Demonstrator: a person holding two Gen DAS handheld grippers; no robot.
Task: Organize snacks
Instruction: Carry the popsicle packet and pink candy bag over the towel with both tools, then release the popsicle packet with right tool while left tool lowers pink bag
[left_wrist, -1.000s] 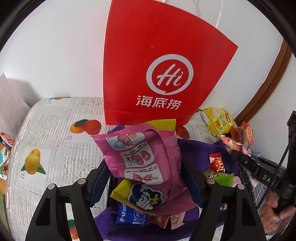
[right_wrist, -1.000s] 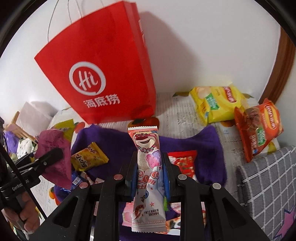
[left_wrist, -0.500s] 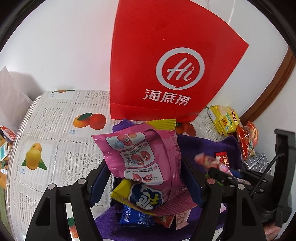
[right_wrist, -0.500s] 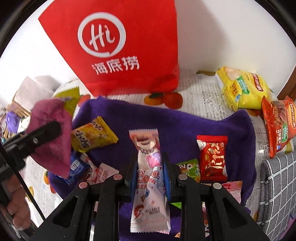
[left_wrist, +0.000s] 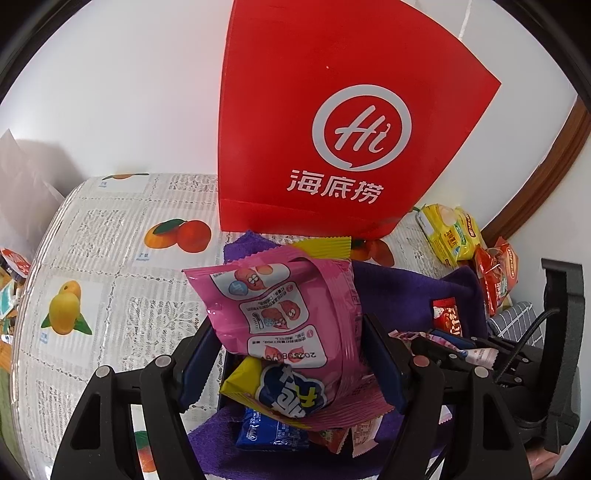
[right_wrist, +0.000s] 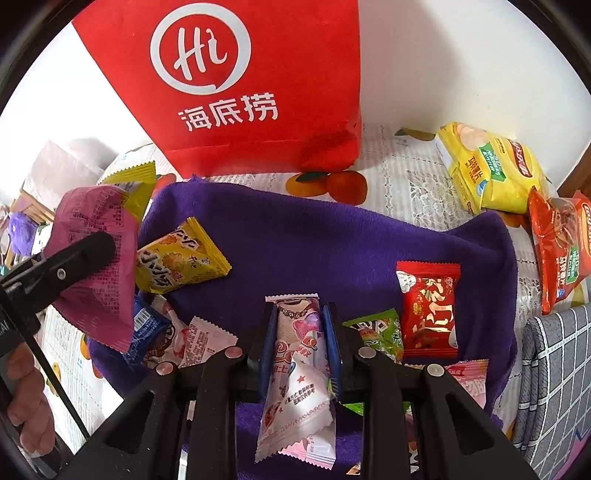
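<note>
Left tool (left_wrist: 295, 354) grips a pink snack bag (left_wrist: 284, 314), held up over the purple cloth (right_wrist: 314, 236) with a yellow packet (left_wrist: 273, 391) pinched alongside it. Right tool (right_wrist: 299, 336) has just been easing its jaws apart; the pale pink candy wrapper (right_wrist: 299, 373) sits loose between them, low over the cloth, near a red packet (right_wrist: 428, 306). Red paper bag (right_wrist: 258, 81) stands behind.

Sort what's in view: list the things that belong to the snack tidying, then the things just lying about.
Job:
- left gripper clamped on big pink foil snack bag
- right gripper, jaws just opening around pale pink cartoon candy stick
- purple cloth with small red packet
- red paper bag

Lying about:
- fruit-print tablecloth
- grey checked fabric
</note>
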